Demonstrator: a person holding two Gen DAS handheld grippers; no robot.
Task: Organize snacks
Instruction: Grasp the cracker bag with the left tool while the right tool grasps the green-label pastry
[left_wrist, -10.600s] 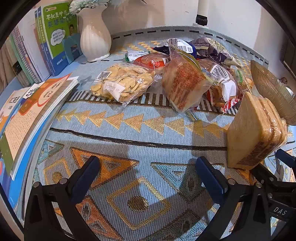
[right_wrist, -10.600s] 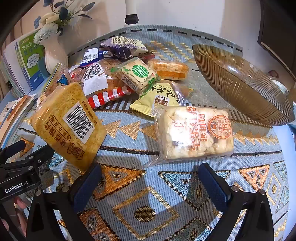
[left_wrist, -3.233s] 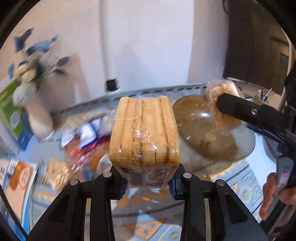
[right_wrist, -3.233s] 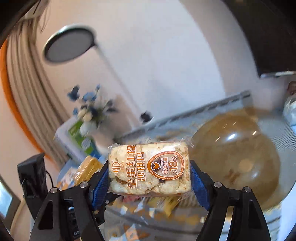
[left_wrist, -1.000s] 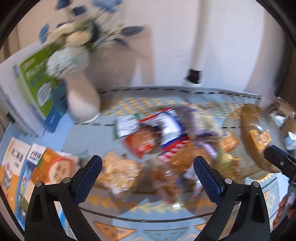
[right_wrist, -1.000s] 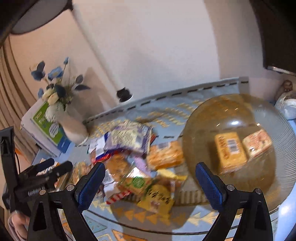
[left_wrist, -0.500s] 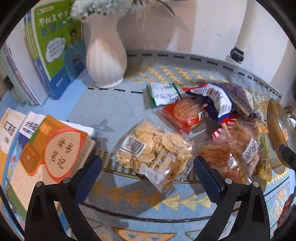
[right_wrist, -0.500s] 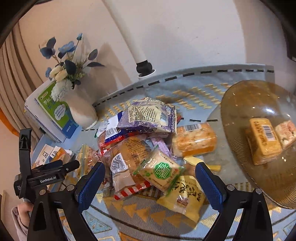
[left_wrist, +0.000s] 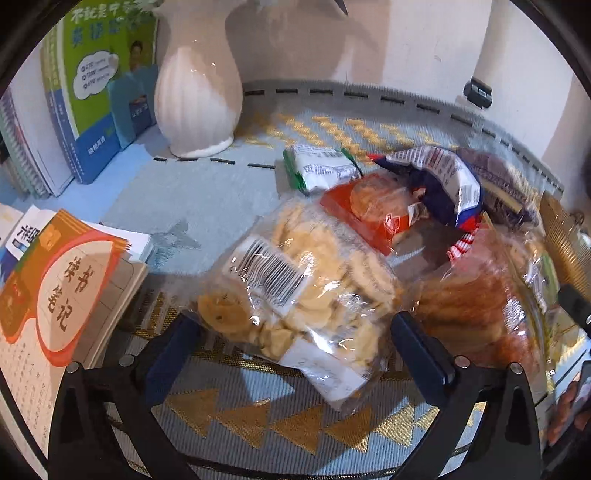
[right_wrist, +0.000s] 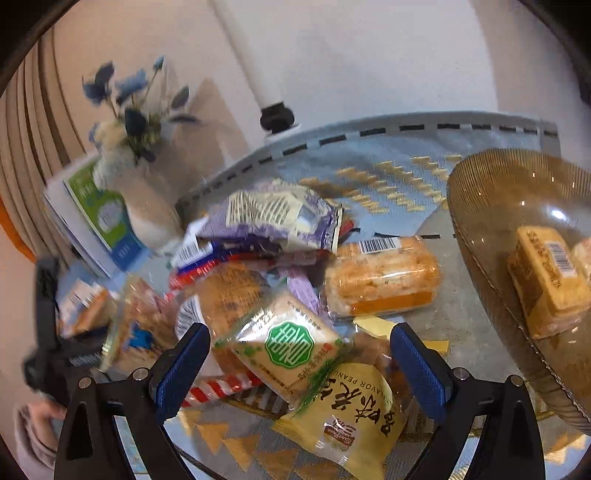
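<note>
flowers (right_wrist: 125, 107) and vase (right_wrist: 147, 218) smeared by motion blur in right wrist view. bowl (right_wrist: 517, 258) cut off at right edge. pack in bowl (right_wrist: 583, 254) barely shows at frame edge.

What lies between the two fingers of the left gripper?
In the left wrist view, the open left gripper has a clear bag of small biscuits between its fingers, lying on the patterned cloth.

A clear bag of pale round crackers (left_wrist: 295, 291), barcode label up, lies flat at the near edge of the snack heap. A green-sealed wrapped square (right_wrist: 284, 350) rests tilted on a yellow peanut packet (right_wrist: 347, 413). Two wrapped cakes (right_wrist: 546, 280) are seen inside the amber glass bowl (right_wrist: 480, 206).
</note>
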